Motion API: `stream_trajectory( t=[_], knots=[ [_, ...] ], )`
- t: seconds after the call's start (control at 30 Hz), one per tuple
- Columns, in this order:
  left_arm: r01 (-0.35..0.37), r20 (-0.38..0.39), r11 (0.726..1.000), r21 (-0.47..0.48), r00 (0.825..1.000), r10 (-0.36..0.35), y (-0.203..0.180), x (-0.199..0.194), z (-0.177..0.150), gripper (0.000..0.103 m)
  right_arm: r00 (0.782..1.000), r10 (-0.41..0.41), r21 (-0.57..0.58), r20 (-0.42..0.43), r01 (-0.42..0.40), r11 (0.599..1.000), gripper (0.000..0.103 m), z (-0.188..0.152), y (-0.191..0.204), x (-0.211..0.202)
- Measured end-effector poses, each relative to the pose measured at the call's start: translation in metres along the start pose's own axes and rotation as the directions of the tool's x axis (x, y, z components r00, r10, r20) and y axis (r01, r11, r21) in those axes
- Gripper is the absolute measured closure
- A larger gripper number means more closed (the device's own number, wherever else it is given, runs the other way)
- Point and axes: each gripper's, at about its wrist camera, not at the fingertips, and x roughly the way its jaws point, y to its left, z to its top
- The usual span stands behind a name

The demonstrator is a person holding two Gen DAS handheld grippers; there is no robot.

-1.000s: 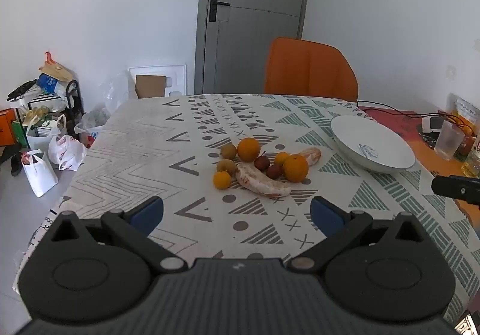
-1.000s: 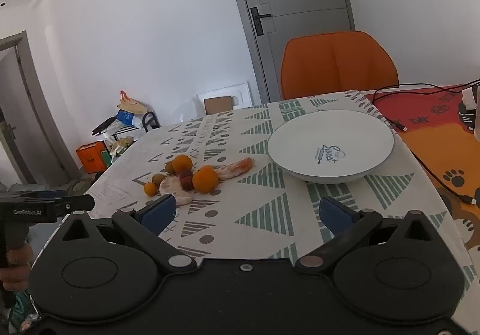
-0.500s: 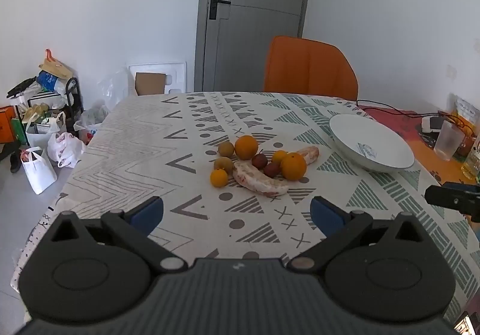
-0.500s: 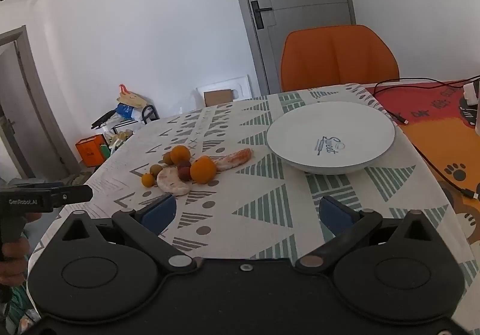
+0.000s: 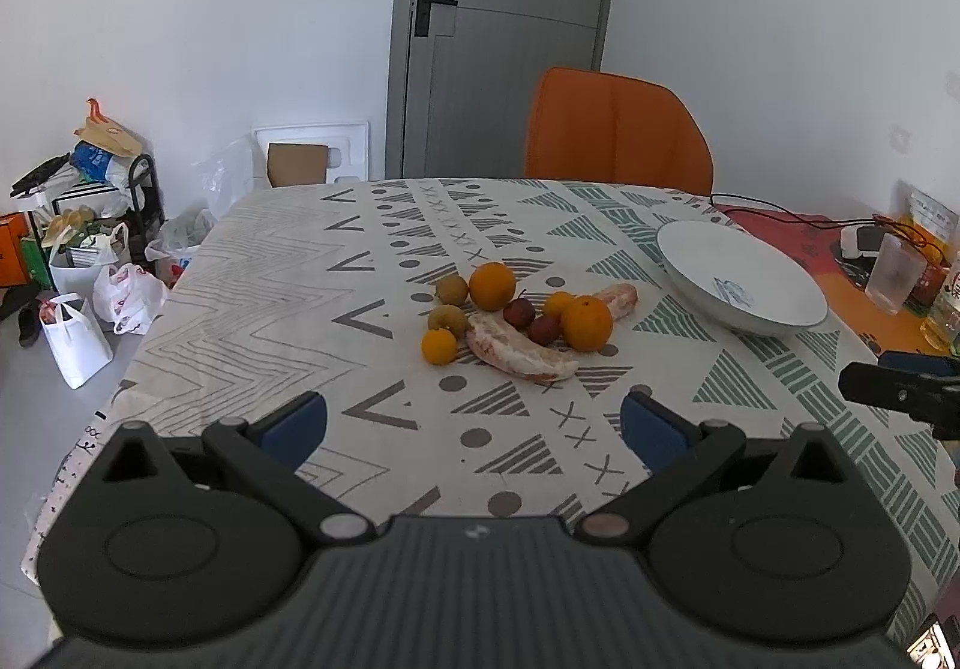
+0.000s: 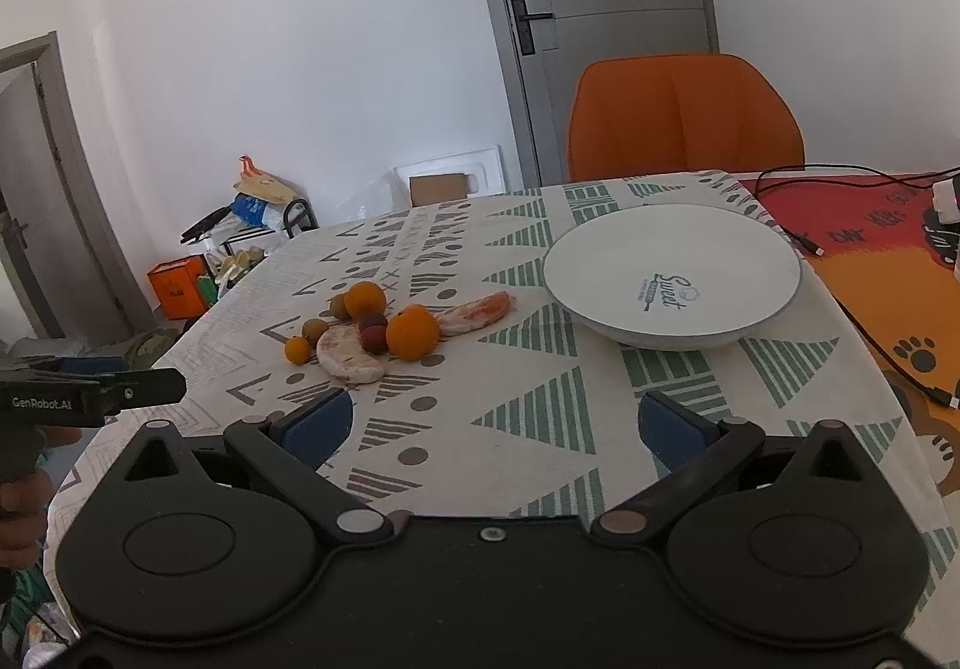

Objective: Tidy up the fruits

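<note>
Nothing is sorted yet, as far as the pictures show. All the fruit lies in one loose cluster near the middle of the worktop (image 5: 270, 309), on its patterned cloth, and the white bowl (image 6: 672, 243) to the right of the cluster holds nothing. I judge the bowl to be the place where the fruit belongs, so the whole job remains: each piece has to be picked up and carried across.

The cluster holds two large oranges (image 5: 587, 322), one at the far side and one at the near right, two small orange fruits (image 5: 439, 346), two brownish-green round fruits (image 5: 447, 318), two dark red plums (image 5: 519, 312) and two pale peeled segments (image 5: 519, 352), the longer one curving along the near edge, the shorter one (image 6: 477, 312) pointing toward the bowl. Several pieces touch one another.

The left tongs (image 5: 474, 423) are spread wide and grip nothing; they hover above the near part of the worktop, with the cluster straight ahead and well apart from the fingertips. The right tongs (image 6: 495, 426) are likewise spread wide and hold nothing. From them the fruit lies ahead and to the left, the bowl ahead and slightly to the right, both well apart from the tips. Neither pair touches any fruit.
</note>
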Motion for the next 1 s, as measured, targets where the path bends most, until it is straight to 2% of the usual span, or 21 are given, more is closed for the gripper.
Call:
stream_trajectory(
  t=[1.0],
  knots=[
    [-0.004,0.013,1.0,0.001,1.0,0.004,0.001,-0.0029,0.0015,0.0,1.0,-0.005,-0.021,0.005,0.005,1.0,0.0,0.0011,0.0052,-0.0002]
  ],
)
